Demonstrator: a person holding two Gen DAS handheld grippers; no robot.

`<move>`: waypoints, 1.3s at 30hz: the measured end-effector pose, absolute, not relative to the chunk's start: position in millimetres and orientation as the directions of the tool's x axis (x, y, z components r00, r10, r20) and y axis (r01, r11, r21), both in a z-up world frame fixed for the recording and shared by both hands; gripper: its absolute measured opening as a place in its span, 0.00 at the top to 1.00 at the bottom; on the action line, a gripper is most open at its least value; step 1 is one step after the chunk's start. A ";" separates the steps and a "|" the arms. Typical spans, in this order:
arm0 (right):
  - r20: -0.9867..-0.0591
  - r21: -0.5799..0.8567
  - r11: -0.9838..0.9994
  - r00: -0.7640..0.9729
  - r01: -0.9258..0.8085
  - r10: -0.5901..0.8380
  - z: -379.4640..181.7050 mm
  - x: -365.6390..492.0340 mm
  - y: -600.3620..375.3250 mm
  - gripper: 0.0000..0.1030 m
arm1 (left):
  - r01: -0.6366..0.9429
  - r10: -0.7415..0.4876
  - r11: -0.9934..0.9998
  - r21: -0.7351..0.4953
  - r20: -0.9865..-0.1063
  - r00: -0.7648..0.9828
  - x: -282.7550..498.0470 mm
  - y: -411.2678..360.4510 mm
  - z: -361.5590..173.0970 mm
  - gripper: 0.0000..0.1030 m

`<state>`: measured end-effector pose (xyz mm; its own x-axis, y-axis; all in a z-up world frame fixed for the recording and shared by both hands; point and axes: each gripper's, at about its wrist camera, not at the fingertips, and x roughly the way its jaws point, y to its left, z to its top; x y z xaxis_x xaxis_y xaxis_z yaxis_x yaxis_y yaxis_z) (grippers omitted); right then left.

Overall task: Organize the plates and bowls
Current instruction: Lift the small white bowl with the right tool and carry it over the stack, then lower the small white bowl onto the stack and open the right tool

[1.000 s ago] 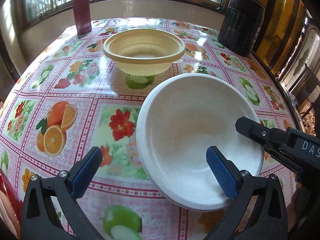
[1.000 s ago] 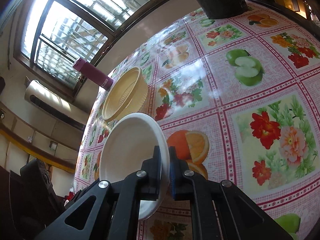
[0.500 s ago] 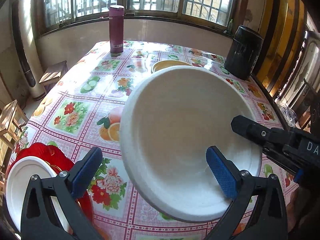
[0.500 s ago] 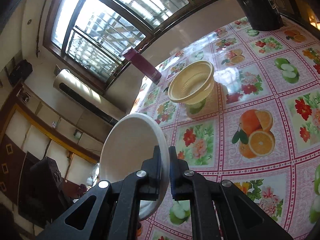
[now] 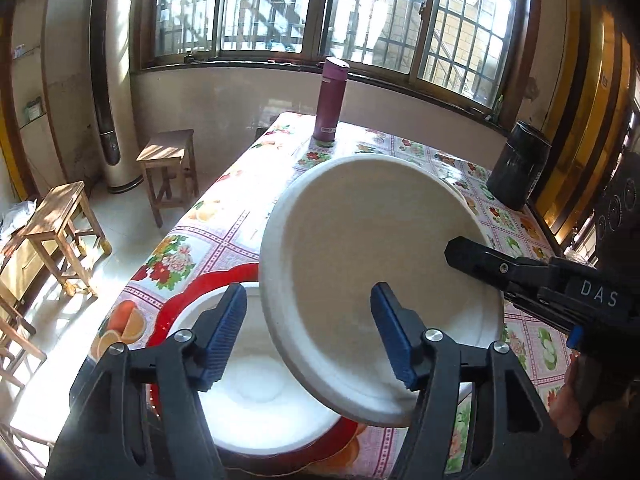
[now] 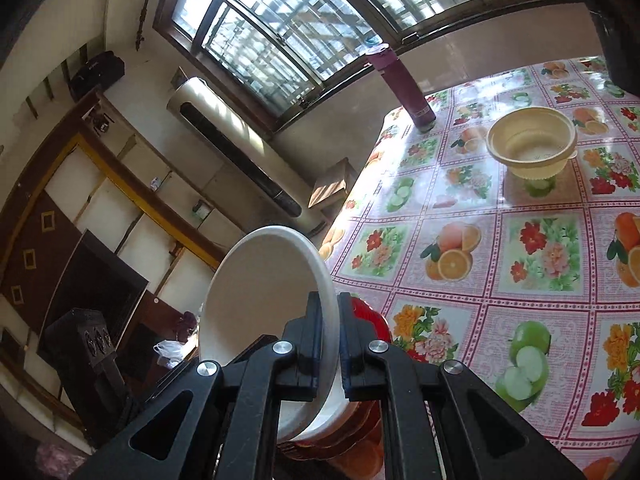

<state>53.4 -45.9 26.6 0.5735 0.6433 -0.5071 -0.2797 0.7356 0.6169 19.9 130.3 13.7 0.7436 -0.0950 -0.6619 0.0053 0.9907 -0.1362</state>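
The right gripper (image 6: 330,344) pinches the rim of a white plate (image 5: 372,280): one finger lies against the plate's inner face and the other against its back, with the rim sandwiched between them. The plate is tilted steeply, lifted off the table, its hollow face turned toward the left wrist camera. In that view the right gripper's black finger reaches in from the right and overlaps the plate's right edge.

The left gripper (image 5: 308,336) has its blue-padded fingers spread wide and holds nothing. The lifted plate's lower-left edge sits in front of the gap between them, and its lower part passes behind the right-hand pad (image 5: 390,336). Below and behind the left-hand pad lies a second white plate (image 5: 256,412), resting inside a red tray (image 5: 168,280) with a scalloped rim at the near corner of the table. The lifted plate hangs above this tray, overlapping its right part.

Beyond the fingers of the right gripper, well apart, a yellow bowl (image 6: 532,142) stands upright on the fruit-and-flower tablecloth (image 6: 540,256). Farther off, at the far table edge by the window, stands a purple flask (image 5: 333,100), and to the right of the left gripper's fingers a black canister (image 5: 518,166) sits near the table's far-right corner.
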 end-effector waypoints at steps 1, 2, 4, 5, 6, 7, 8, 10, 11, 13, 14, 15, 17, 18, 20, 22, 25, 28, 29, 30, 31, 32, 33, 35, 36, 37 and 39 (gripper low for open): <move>-0.513 0.617 0.733 0.559 -0.287 0.651 23.5 52.8 -36.9 0.93 | -0.007 -0.083 0.991 -0.130 -0.671 0.737 16.8 137.3 9.7 0.46; -0.522 0.615 0.732 0.545 -0.293 0.657 20.4 52.7 -28.3 0.93 | -0.016 -0.075 0.992 -0.126 -0.682 0.728 15.0 142.7 5.0 0.55; -0.537 0.615 0.728 0.515 -0.303 0.668 12.4 53.1 -12.8 0.93 | -0.034 -0.063 0.992 -0.123 -0.702 0.709 10.3 154.6 -4.8 0.68; -0.544 0.618 0.723 0.497 -0.309 0.677 8.5 53.2 -5.6 0.93 | -0.039 -0.058 0.992 -0.119 -0.711 0.701 9.8 159.0 -9.8 0.70; -0.553 0.617 0.722 0.480 -0.313 0.681 4.2 52.9 1.7 0.93 | -0.043 -0.054 0.992 -0.115 -0.720 0.692 7.8 162.6 -14.8 0.72; -0.563 0.614 0.722 0.465 -0.318 0.683 0.2 52.3 8.7 0.93 | -0.046 -0.054 0.992 -0.117 -0.729 0.682 5.4 166.4 -19.1 0.74; -0.573 0.611 0.723 0.451 -0.322 0.685 -3.9 51.2 15.7 0.93 | -0.051 -0.056 0.991 -0.122 -0.737 0.673 3.1 170.5 -23.5 0.77; -0.589 0.604 0.725 0.428 -0.329 0.685 -11.1 49.0 27.0 0.93 | -0.066 -0.042 0.991 -0.115 -0.749 0.661 -2.6 177.4 -29.1 0.77; -0.597 0.601 0.727 0.419 -0.332 0.685 -14.5 47.8 31.9 0.93 | -0.072 -0.038 0.991 -0.112 -0.755 0.655 -3.1 179.4 -30.8 0.77; -0.606 0.599 0.728 0.406 -0.333 0.684 -19.0 45.6 38.1 0.93 | -0.078 -0.043 0.990 -0.121 -0.765 0.642 -5.6 184.3 -34.5 0.77; -0.611 0.597 0.730 0.401 -0.333 0.683 -21.2 44.4 40.0 0.93 | -0.080 -0.048 0.989 -0.128 -0.770 0.637 -6.1 186.5 -36.0 0.77; -0.617 0.590 0.735 0.400 -0.334 0.678 -22.9 43.3 41.6 0.93 | -0.078 -0.049 0.989 -0.125 -0.776 0.629 -5.6 187.2 -37.4 0.77; -0.628 0.573 0.749 0.409 -0.331 0.661 -24.3 44.1 40.9 0.93 | -0.074 -0.049 0.990 -0.120 -0.783 0.621 -2.5 185.7 -39.8 0.77; -0.633 0.564 0.757 0.415 -0.330 0.653 -25.9 43.9 40.6 0.93 | -0.073 -0.049 0.990 -0.119 -0.786 0.617 -0.8 185.4 -41.1 0.77; -0.643 0.548 0.772 0.428 -0.323 0.635 -27.1 45.3 38.9 0.91 | -0.064 -0.049 0.992 -0.110 -0.795 0.605 4.2 182.0 -44.8 0.77; -0.656 0.530 0.784 0.431 -0.321 0.620 -29.8 46.4 37.0 0.89 | -0.061 -0.035 0.994 -0.091 -0.794 0.607 6.1 178.7 -46.3 0.77; -0.657 0.506 0.799 0.455 -0.324 0.601 -30.2 46.7 33.4 0.85 | -0.062 -0.052 0.992 -0.113 -0.791 0.610 5.5 181.5 -43.7 0.63; -0.636 0.498 0.799 0.484 -0.338 0.601 -24.8 45.0 28.1 0.59 | -0.059 -0.041 0.993 -0.100 -0.776 0.630 3.3 184.0 -36.3 0.16; -0.627 0.492 0.801 0.499 -0.342 0.598 -21.2 44.1 25.2 0.55 | -0.061 -0.027 0.994 -0.086 -0.769 0.639 2.2 183.4 -32.4 0.16; -0.613 0.492 0.797 0.512 -0.350 0.602 -17.3 43.6 21.9 0.54 | -0.064 -0.010 0.996 -0.068 -0.760 0.650 1.4 182.1 -28.2 0.16; -0.599 0.490 0.796 0.526 -0.356 0.604 -12.6 43.2 18.9 0.54 | -0.063 0.005 0.997 -0.049 -0.748 0.664 0.7 179.8 -24.1 0.16; -0.585 0.488 0.796 0.543 -0.357 0.602 -8.9 43.0 13.8 0.54 | -0.060 0.020 0.998 -0.028 -0.736 0.677 0.7 176.2 -20.0 0.16; -0.570 0.492 0.795 0.559 -0.355 0.602 -5.4 43.5 7.9 0.54 | -0.055 0.032 0.998 -0.009 -0.725 0.688 1.1 171.7 -16.1 0.16; -0.546 0.510 0.791 0.583 -0.339 0.602 -1.7 46.6 -6.4 0.47 | -0.039 0.043 0.999 0.022 -0.705 0.708 5.0 160.1 -9.1 0.16; -0.540 0.514 0.793 0.595 -0.326 0.595 -1.4 49.1 -14.7 0.46 | -0.027 0.045 0.999 0.037 -0.695 0.718 7.3 152.4 -5.9 0.16; -0.537 0.518 0.796 0.606 -0.313 0.587 -1.5 51.9 -23.2 0.45 | -0.014 0.044 0.999 0.049 -0.686 0.726 10.5 143.9 -3.1 0.16; -0.537 0.522 0.805 0.626 -0.281 0.566 -2.7 59.0 -40.6 0.45 | 0.014 0.032 0.998 0.063 -0.678 0.734 19.2 126.2 0.4 0.14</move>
<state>59.0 -40.6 -2.7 0.6258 0.5661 -0.5366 -0.2806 0.8052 0.5224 19.2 126.2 0.4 0.7340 0.0324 -0.6784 0.0141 0.9979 0.0629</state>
